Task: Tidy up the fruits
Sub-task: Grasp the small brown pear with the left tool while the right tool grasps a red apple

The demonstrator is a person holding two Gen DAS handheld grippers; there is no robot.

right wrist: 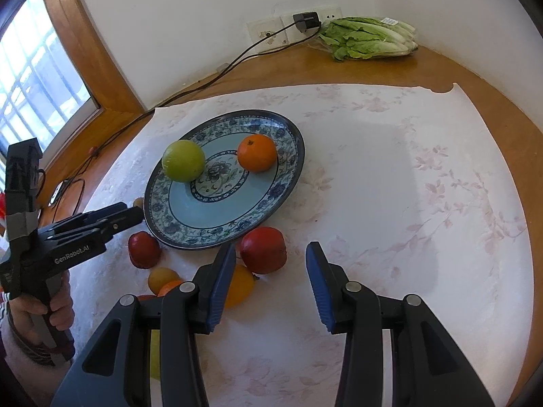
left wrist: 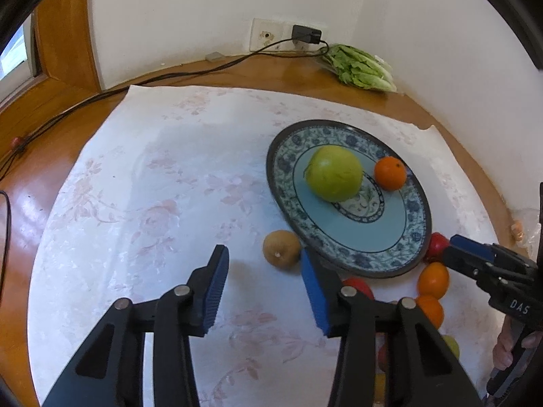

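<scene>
A blue patterned plate (left wrist: 404,237) (right wrist: 203,217) holds a green apple (left wrist: 334,173) (right wrist: 183,160) and an orange (left wrist: 390,173) (right wrist: 257,152). A brown fruit (left wrist: 281,247) lies left of the plate. A big red fruit (right wrist: 264,250), a smaller red one (right wrist: 144,249) and several yellow and orange fruits (right wrist: 239,286) (left wrist: 433,279) lie in front of the plate. My left gripper (left wrist: 264,281) is open and empty, just before the brown fruit. My right gripper (right wrist: 271,281) is open and empty, with the big red fruit near its left finger.
A white floral cloth (left wrist: 152,186) covers the round wooden table (left wrist: 27,156). Bagged lettuce (right wrist: 368,37) lies at the back by the wall. A black cable (left wrist: 152,79) runs from a wall socket across the table's back left. A window is at the left.
</scene>
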